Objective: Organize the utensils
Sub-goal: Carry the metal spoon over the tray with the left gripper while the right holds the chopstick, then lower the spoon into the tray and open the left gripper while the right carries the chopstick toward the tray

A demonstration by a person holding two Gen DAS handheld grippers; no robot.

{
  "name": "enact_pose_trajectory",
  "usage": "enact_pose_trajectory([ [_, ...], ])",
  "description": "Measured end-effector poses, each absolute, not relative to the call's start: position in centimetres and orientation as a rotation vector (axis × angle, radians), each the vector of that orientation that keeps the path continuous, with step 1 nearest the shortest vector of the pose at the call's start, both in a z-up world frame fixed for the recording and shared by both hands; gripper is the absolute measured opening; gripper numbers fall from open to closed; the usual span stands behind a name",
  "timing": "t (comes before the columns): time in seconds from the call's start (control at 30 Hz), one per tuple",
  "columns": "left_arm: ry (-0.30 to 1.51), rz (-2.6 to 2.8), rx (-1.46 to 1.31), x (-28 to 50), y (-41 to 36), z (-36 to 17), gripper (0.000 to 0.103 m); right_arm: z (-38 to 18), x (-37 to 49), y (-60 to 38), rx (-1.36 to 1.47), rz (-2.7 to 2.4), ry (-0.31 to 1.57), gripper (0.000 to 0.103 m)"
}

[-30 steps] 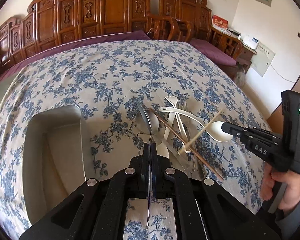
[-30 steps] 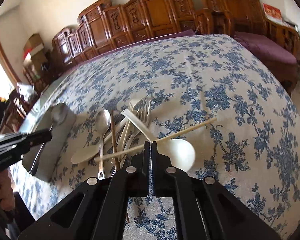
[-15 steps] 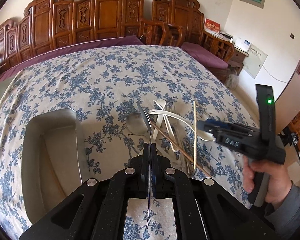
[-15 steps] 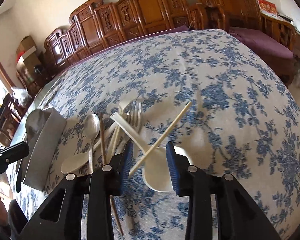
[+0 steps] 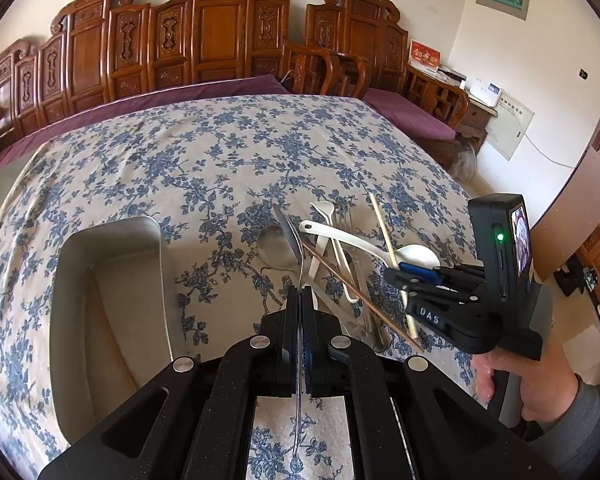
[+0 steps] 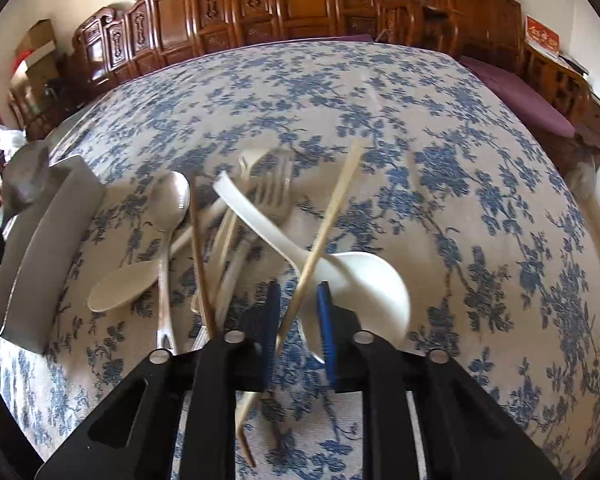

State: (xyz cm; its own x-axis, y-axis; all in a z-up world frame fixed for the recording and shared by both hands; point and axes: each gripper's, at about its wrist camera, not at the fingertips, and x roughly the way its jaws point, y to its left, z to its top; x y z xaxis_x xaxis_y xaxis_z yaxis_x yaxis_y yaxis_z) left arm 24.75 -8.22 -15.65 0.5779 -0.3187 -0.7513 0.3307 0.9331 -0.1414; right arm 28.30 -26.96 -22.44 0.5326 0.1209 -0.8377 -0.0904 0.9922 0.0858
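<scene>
My left gripper (image 5: 301, 292) is shut on the handle of a metal spoon (image 5: 290, 232) and holds it above the cloth, right of the grey metal tray (image 5: 112, 240). My right gripper (image 6: 298, 300) is open, its jaws on either side of a pale chopstick (image 6: 332, 216) that lies across a white ladle (image 6: 364, 280). It also shows in the left wrist view (image 5: 404, 276). The pile holds a second metal spoon (image 6: 168, 208), a beige spoon (image 6: 120, 284), forks (image 6: 276, 192) and a brown chopstick (image 6: 200, 264).
The table has a blue floral cloth (image 5: 220, 152). The tray (image 6: 48, 240) lies left of the pile. Carved wooden chairs (image 5: 220, 28) stand behind the table. The table's right edge is near the ladle.
My right gripper went from shut to open and came down around the pale chopstick, which swung more upright. My left gripper kept hold of the metal spoon and lifted slightly.
</scene>
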Motion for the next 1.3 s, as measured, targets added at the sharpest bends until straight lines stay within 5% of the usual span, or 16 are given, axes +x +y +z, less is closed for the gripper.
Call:
enact_pose_trajectory([
  [0.8, 0.838, -0.270, -0.016, 25.3, -0.4, -13.6, 0.001, -17.6, 25.8, -24.5, 0.086, 0.281, 0.857, 0.006],
  [1.3, 0.967, -0.171, 0.035, 28.0, 4.2, -19.5, 0.001, -17.0, 24.7, -20.5, 0.036, 0.370, 0.842, 0.006],
])
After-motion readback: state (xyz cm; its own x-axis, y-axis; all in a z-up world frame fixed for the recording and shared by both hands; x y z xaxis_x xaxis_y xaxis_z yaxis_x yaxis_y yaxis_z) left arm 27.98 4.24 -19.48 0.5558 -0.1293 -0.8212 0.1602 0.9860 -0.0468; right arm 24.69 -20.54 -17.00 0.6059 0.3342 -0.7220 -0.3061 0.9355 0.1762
